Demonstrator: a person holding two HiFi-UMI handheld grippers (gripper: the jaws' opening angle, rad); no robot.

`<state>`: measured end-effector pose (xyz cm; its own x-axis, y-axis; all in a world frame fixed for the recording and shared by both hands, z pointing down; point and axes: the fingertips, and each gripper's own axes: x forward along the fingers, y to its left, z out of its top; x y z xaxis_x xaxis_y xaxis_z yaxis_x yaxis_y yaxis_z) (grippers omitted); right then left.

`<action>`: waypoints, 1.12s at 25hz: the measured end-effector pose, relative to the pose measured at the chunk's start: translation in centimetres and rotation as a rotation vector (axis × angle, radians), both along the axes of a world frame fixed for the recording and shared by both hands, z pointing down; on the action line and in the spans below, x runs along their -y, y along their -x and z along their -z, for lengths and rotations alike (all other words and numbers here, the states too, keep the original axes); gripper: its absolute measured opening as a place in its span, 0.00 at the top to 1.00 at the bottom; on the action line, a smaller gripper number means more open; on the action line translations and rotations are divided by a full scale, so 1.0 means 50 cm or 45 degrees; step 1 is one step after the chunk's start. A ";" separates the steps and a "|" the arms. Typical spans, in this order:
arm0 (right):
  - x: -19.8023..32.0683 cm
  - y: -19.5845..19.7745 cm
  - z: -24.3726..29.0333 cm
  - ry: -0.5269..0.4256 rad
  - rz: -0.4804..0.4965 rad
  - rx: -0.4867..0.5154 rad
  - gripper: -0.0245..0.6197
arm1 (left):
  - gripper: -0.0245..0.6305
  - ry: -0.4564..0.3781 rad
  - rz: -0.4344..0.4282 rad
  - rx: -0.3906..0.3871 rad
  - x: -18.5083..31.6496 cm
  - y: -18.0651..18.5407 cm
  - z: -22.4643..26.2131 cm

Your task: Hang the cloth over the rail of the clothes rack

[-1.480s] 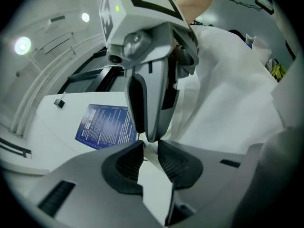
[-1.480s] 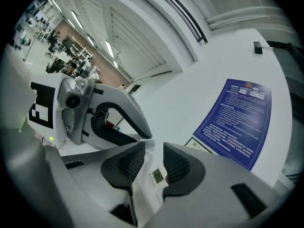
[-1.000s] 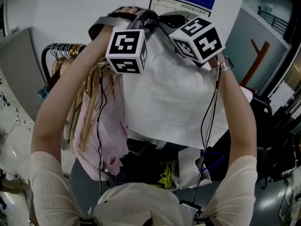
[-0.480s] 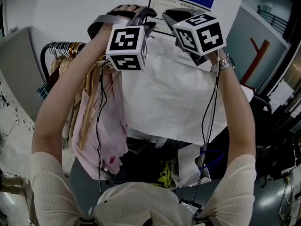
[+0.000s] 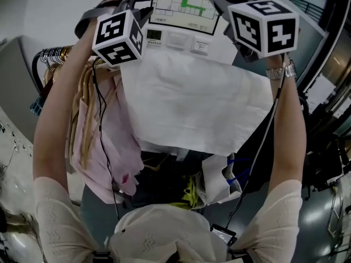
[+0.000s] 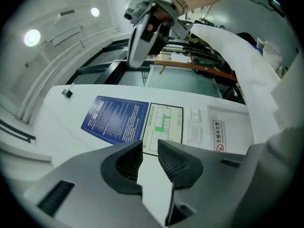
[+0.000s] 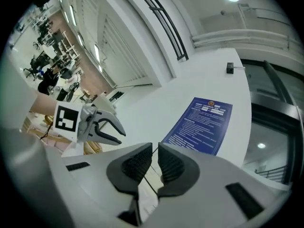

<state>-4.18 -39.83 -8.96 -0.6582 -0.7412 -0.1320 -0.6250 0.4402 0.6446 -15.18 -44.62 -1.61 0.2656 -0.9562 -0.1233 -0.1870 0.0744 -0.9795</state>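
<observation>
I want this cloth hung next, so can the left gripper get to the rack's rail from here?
Probably, but not cleanly. The left gripper, clamped on the cloth, is held high beside the rail with nothing solid showing between them; the rail in view is crowded with hangers, though.

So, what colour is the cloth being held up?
The cloth is plain white; the head view shows it best.

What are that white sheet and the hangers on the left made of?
The white cloth looks like thin matte fabric: it hangs in soft creases. The hangers look like pale wood, by their tan sheen; their hooks seem metal.
</observation>
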 end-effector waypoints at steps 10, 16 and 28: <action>-0.158 -0.144 -0.029 -0.078 -0.057 0.185 0.92 | 0.84 -0.062 -0.027 -0.793 -0.203 0.050 0.044; -0.290 -0.213 -0.144 -0.167 -0.082 0.363 0.92 | 0.88 -0.051 -0.126 -1.146 -0.316 0.036 -0.069; -0.220 -0.430 -0.356 0.169 -0.334 0.673 0.75 | 0.74 0.380 -0.196 -1.537 -0.265 0.046 -0.260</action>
<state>17.32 -28.82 8.83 -0.3217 -0.9023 -0.2869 -0.9443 0.2836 0.1671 -17.46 -31.36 11.40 0.2454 -0.9578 -0.1496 -0.9629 -0.2231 -0.1517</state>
